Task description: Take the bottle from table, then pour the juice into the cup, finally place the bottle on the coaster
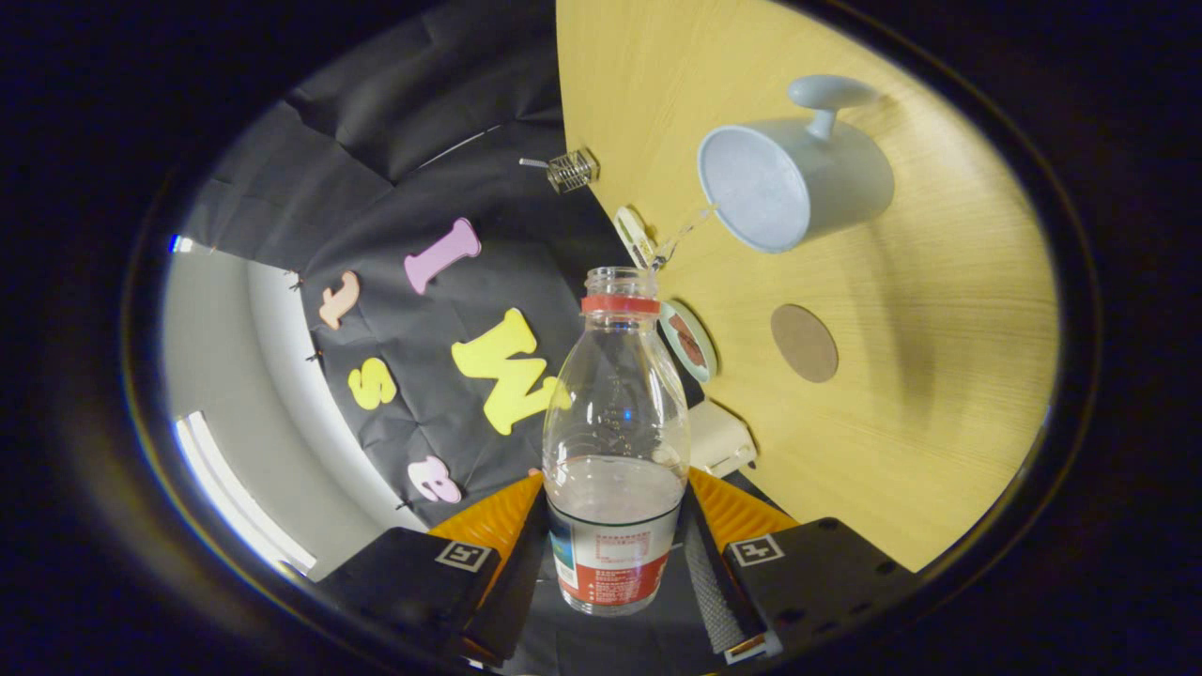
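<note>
My gripper (615,554) is shut on a clear plastic bottle (615,441) with a red neck ring and a red-and-white label. Both fingers (512,573) press on its lower body. The whole view is rolled over, so the bottle is tipped towards the pale blue cup (793,174) on the wooden table (939,394). A thin clear stream (684,235) runs from the open mouth to the cup's rim. Liquid fills the bottle's lower part. The round brown coaster (804,343) lies on the table beside the bottle's neck, on the near side of the cup.
A small wire-framed object (573,170) sits at the table's far edge. A cream clip (635,235) and a round green-rimmed object (688,340) lie along the table edge behind the bottle's neck. A cream block (718,437) rests near the fingers.
</note>
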`<state>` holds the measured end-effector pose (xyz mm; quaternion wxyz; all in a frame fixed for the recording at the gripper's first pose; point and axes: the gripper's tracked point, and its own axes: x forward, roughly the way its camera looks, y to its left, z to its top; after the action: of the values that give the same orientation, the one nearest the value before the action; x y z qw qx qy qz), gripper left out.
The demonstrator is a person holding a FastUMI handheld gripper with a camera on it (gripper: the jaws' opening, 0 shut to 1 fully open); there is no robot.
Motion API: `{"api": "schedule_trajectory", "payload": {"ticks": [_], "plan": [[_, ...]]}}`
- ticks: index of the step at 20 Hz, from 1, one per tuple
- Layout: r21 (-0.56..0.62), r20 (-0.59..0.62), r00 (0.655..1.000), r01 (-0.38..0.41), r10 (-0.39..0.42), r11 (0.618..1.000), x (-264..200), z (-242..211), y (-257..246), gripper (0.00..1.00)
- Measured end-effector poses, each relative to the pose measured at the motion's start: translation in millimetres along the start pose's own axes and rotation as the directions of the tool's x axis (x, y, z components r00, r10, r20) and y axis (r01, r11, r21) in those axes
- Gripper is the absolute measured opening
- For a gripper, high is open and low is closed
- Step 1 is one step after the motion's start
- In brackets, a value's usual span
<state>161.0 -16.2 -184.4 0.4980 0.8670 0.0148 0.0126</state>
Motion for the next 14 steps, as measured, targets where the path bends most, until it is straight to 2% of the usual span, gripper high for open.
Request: {"api": "schedule_trajectory", "payload": {"ticks": [14], "plan": [[0.133, -0.010, 0.999, -0.028, 0.030, 0.991, 2.9, -2.2, 23.7, 0.77]]}}
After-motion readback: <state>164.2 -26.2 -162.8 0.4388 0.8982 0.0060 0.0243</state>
